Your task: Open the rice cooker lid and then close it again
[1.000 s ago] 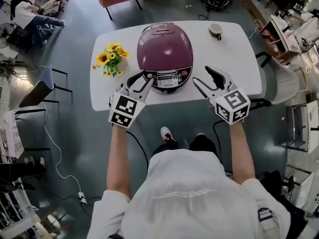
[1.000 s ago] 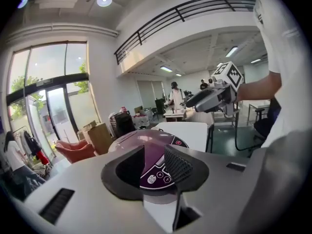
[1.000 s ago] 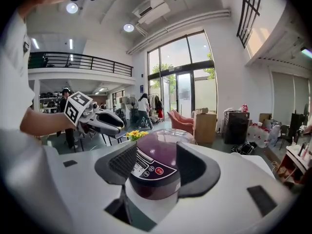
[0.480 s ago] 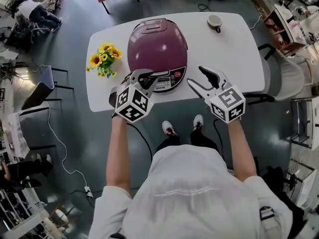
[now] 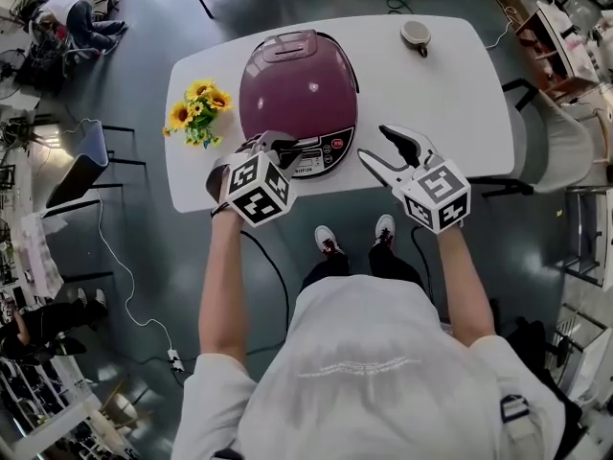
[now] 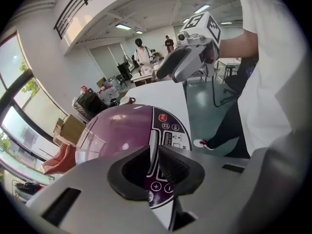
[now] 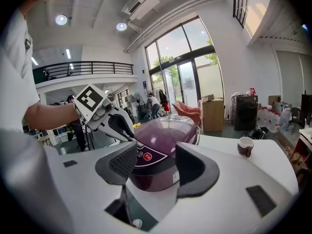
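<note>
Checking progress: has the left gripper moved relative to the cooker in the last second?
Yes. The left gripper came forward over the cooker's front; its jaws have just been closing, nothing between them.

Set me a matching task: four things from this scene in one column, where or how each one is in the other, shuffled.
Things:
1. rice cooker
2. sunflowers
3. cup
4. right gripper

Place or state:
A. far edge of the table, towards the right
B. jaws wide apart, holding nothing
C. purple, lid shut
D. left of the rice cooker

Pairs: 1-C, 2-D, 3-A, 4-B
</note>
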The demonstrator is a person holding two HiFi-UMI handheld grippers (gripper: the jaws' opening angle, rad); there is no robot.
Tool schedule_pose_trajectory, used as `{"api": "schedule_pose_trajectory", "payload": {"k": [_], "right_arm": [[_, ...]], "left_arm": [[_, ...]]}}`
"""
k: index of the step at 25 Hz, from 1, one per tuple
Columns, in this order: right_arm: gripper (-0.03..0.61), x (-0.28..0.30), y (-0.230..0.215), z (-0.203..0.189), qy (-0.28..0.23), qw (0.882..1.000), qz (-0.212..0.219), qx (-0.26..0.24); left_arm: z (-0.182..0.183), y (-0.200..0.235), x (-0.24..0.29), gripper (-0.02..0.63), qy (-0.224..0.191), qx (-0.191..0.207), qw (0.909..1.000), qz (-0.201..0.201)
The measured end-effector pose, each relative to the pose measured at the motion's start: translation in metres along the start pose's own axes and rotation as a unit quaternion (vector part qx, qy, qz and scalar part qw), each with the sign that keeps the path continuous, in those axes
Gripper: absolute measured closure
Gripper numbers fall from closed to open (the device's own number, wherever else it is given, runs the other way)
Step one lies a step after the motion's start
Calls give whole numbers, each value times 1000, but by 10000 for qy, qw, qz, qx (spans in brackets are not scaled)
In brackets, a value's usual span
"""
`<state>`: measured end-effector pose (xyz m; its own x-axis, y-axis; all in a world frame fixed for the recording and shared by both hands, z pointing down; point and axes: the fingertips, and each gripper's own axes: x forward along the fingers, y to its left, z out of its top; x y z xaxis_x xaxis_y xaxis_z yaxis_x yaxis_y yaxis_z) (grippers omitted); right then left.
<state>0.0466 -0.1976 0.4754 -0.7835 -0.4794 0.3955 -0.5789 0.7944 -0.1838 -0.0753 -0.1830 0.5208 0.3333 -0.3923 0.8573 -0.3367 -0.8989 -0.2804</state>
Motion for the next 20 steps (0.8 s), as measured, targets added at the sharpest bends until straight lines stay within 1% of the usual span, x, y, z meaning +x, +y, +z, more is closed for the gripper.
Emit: {"api": "schedule_pose_trajectory", "payload": {"k": [3, 9, 13, 17, 20], "right_arm": [[324, 0, -3, -3, 25, 10000, 10, 29], [324, -2, -6, -3, 30, 10000, 22, 76], [324, -1, -7, -6, 39, 9999, 35, 98], [324, 1, -7, -8, 50, 9998, 48, 174], [324, 2, -6, -8, 49, 9998, 60, 176]], "left_arm": [[0, 0, 4, 568, 174, 145, 9997, -118], [-1, -1, 8, 581, 477, 399, 9977, -271], [-1, -1, 10, 583, 565, 416, 9971, -296], [-1, -2, 12, 583, 758, 477, 9958, -205], [-1, -2, 13, 584, 813, 346, 9959, -189]]}}
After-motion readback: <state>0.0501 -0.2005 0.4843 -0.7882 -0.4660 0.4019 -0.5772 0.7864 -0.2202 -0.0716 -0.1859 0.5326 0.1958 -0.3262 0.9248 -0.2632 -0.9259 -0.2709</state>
